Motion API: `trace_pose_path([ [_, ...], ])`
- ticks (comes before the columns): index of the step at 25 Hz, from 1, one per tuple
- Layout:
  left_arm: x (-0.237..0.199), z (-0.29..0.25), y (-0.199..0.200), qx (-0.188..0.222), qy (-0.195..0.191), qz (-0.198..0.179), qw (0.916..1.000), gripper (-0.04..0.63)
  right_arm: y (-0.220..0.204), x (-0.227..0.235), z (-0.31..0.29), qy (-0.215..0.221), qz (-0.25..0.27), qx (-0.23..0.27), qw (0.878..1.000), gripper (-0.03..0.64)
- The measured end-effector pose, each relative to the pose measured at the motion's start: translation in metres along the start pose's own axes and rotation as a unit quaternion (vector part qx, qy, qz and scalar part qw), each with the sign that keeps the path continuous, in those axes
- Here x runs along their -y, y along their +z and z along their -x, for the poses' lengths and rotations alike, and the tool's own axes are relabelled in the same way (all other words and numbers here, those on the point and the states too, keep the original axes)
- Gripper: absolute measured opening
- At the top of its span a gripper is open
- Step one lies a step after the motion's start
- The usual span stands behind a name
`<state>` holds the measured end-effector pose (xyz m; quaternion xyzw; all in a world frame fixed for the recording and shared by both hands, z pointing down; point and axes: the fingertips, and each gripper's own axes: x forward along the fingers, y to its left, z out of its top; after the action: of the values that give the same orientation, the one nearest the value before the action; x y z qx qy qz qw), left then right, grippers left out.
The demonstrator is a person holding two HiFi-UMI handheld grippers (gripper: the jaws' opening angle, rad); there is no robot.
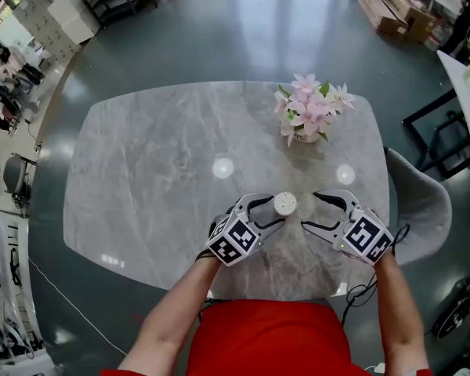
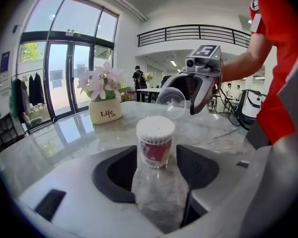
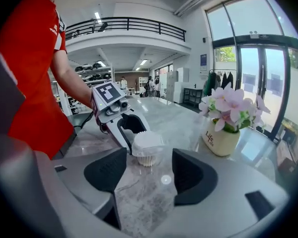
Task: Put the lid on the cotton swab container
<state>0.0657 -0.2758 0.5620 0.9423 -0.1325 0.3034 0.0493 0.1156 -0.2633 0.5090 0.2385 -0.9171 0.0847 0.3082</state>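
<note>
Fingers open on both, nothing gripped: left gripper (image 1: 272, 212) straddles swab container (image 2: 155, 140), likely to steady it; right gripper (image 3: 149, 172) faces clear lid (image 2: 170, 103) just ahead.

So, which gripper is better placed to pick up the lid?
Right, I think. The lid lies just before the open right gripper, beyond the container, which the open left gripper straddles.

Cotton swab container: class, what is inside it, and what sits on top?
Inside the container, white cotton swabs fill it to the rim. Nothing sits on top: the clear lid lies on the table. A red label hides the swabs' lower parts.
</note>
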Motion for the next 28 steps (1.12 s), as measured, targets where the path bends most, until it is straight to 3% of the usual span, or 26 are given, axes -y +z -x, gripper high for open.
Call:
trace_pose_path([
  [4,-0.001,-0.003,-0.001,-0.001,-0.001,-0.014,0.9999,0.241,0.01,0.0,-0.003,0.004,0.02,0.003,1.0,0.227],
  [9,0.001,-0.007,-0.001,-0.002,-0.003,-0.027,0.9996,0.236,0.019,0.0,-0.016,0.007,0.03,-0.007,1.0,0.227],
  [16,0.003,-0.009,0.001,-0.004,-0.002,-0.037,0.9993,0.232,0.021,-0.007,-0.045,0.019,0.065,-0.084,0.994,0.227],
  [22,0.002,-0.012,0.001,-0.012,0.008,-0.053,0.9985,0.232,0.014,-0.007,-0.057,0.026,0.055,-0.153,0.986,0.247],
  [28,0.003,-0.012,0.0,-0.014,0.014,-0.053,0.9984,0.233,0.012,-0.008,-0.06,0.026,0.06,-0.171,0.983,0.247],
])
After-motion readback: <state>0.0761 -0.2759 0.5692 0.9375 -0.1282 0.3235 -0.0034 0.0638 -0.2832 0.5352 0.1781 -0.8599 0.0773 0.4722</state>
